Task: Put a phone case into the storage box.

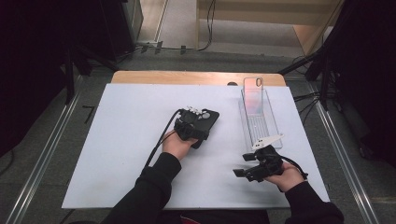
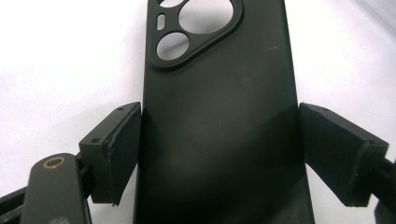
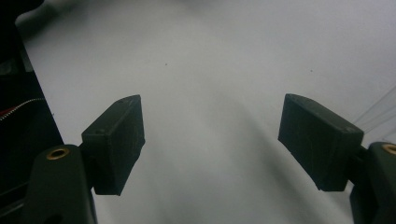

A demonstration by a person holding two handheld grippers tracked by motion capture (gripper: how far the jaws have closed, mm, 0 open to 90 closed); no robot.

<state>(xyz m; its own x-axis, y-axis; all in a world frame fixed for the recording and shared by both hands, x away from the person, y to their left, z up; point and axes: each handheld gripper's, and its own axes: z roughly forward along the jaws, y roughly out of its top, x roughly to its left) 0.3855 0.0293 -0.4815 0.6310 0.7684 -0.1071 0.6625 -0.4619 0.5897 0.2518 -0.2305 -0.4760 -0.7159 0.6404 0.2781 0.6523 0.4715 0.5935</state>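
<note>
Plainly, the matte black soft-plastic phone case with 3 round camera cut-outs in a raised triangular island is the thing in hand. It lies flat, back up, on the white sheet covering the table, just left of centre in the high view. The left gripper straddles it from the 6 o'clock end, the camera island pointing toward 12 o'clock. In the left gripper view its jaws stand at either long edge of the case, at 9 and 3 o'clock, touching or a hair off, with no visible squeeze. I judge this a grip being set across the narrow width, where a thin flexible shell is easiest to pinch without sliding.

Toward 2 o'clock from the black case, a clear transparent phone case leans upright in a clear plastic rack near the table's far right, probably as the slot for finished cases.

At 5 o'clock, the right gripper hovers above bare sheet with jaws wide apart and nothing between them, seemingly parked to steady or receive.
</note>
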